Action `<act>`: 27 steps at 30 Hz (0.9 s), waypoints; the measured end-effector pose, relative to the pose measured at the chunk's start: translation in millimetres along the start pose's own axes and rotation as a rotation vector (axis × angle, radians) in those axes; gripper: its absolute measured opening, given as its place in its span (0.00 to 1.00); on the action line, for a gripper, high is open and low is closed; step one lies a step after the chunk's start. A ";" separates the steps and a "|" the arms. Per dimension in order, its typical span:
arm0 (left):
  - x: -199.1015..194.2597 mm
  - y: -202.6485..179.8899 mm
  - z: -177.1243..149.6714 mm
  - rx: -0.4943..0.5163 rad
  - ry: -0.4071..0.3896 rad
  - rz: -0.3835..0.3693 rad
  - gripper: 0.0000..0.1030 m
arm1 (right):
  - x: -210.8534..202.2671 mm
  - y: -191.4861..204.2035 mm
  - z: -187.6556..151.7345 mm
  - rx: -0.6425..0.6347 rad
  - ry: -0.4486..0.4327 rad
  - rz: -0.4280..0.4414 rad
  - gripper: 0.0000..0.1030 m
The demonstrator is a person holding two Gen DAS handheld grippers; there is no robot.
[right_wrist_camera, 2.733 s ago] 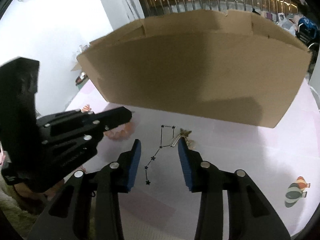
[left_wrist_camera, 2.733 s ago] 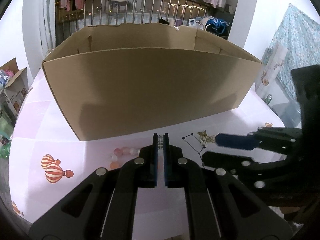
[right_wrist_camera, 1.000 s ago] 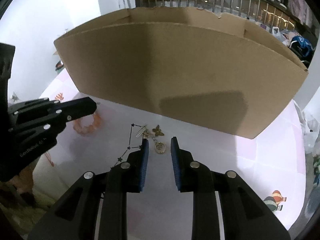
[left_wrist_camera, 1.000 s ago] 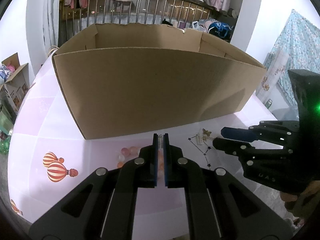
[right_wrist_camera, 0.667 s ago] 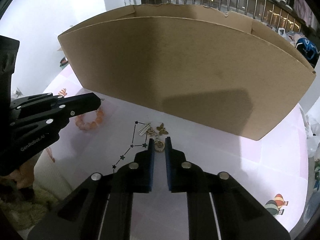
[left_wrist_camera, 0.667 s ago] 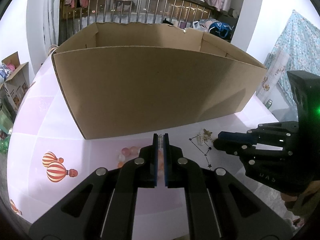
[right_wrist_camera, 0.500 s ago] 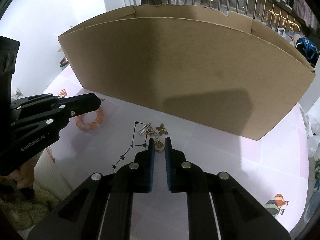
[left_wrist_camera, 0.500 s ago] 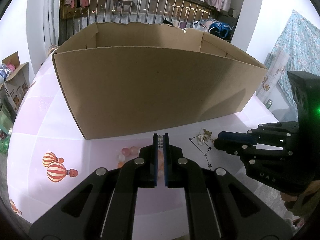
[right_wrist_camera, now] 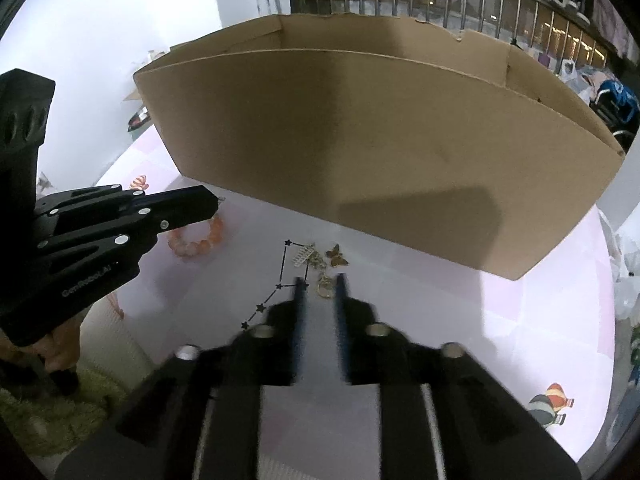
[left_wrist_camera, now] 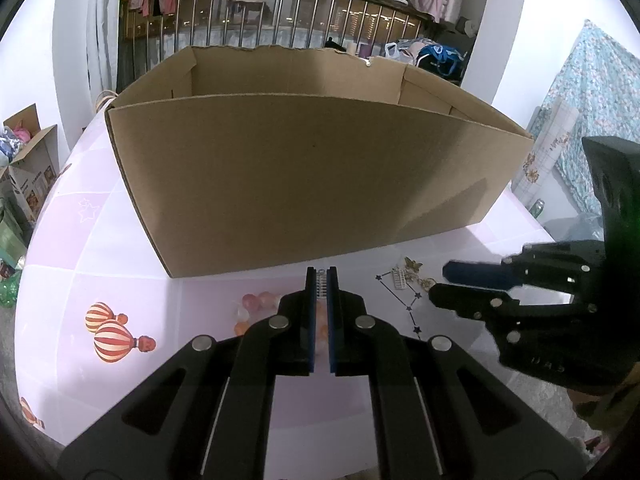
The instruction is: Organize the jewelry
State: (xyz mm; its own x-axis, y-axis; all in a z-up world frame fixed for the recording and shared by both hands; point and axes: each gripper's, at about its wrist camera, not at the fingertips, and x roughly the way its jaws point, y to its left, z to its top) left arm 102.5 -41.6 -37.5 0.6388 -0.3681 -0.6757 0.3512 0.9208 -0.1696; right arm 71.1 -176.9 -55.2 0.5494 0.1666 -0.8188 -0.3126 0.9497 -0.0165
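My left gripper (left_wrist_camera: pixel 320 277) is shut on a small silver perforated charm (left_wrist_camera: pixel 320 285), held just above the pink tablecloth in front of the cardboard box (left_wrist_camera: pixel 320 184). Under its fingers lies a pink and orange bead bracelet (left_wrist_camera: pixel 256 302). In the right wrist view my right gripper (right_wrist_camera: pixel 319 280) is motion-blurred. Its jaws are opening around a gold ring-and-chain piece (right_wrist_camera: pixel 325 285) on the cloth, with the pads clear of it. A butterfly pendant (right_wrist_camera: pixel 337 257) and a silver comb-shaped charm (right_wrist_camera: pixel 304 255) lie just beyond it.
The tall open cardboard box (right_wrist_camera: pixel 380 152) fills the far side of the table. Printed balloons (left_wrist_camera: pixel 112 336) and a star line drawing (right_wrist_camera: pixel 280 280) mark the cloth. A hand (right_wrist_camera: pixel 60 360) holds the left gripper's handle. Cartons stand off the table's left edge (left_wrist_camera: pixel 24 168).
The right jaws narrowed around the gold piece on the cloth, then spread apart again, and the piece stayed on the cloth. The left gripper has stayed still, shut on its charm.
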 end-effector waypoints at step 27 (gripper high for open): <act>-2.6 -2.5 0.2 0.002 -0.006 -0.005 0.04 | -4.8 -9.5 8.9 0.007 0.042 -0.013 0.03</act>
State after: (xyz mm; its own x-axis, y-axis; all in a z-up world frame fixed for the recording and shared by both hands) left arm 100.2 -43.0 -35.2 0.6409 -0.3736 -0.6706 0.3557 0.9187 -0.1719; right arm 78.3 -184.3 -46.0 0.5203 0.1431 -0.8419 -0.3004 0.9535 -0.0236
